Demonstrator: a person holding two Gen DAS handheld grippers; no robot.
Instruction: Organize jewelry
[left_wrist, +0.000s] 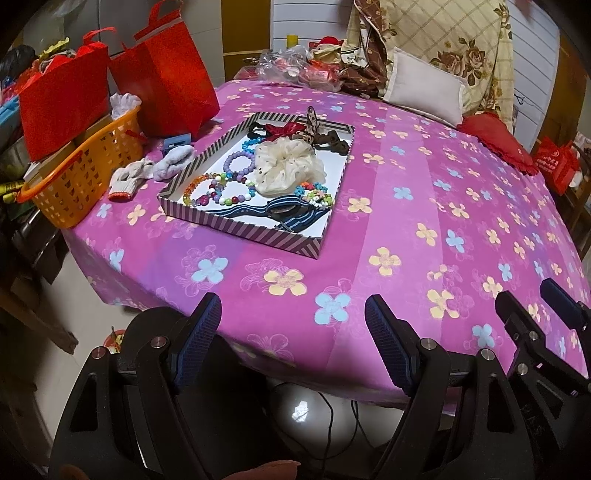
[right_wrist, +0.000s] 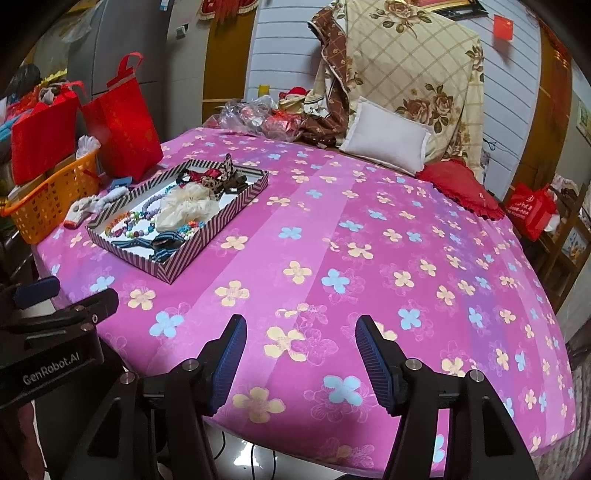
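A striped shallow box (left_wrist: 236, 228) sits on the pink flowered tablecloth, seen left of centre in the right wrist view (right_wrist: 218, 230). It holds a cream scrunchie (left_wrist: 290, 166), bead bracelets (left_wrist: 221, 188), a blue striped band (left_wrist: 273, 216), a red bow (left_wrist: 286, 129) and dark hair clips (left_wrist: 330, 142). My left gripper (left_wrist: 293, 312) is open and empty at the table's near edge, well short of the box. My right gripper (right_wrist: 301, 332) is open and empty over the cloth, to the right of the box. It also shows in the left wrist view (left_wrist: 528, 295).
An orange basket (left_wrist: 79, 177) and two red bags (left_wrist: 173, 77) stand left of the box, with white gloves (left_wrist: 129, 177) and a blue clip (left_wrist: 175, 142) beside it. A white pillow (right_wrist: 388, 138), floral bedding (right_wrist: 417, 66) and a red cushion (right_wrist: 461, 188) lie at the back.
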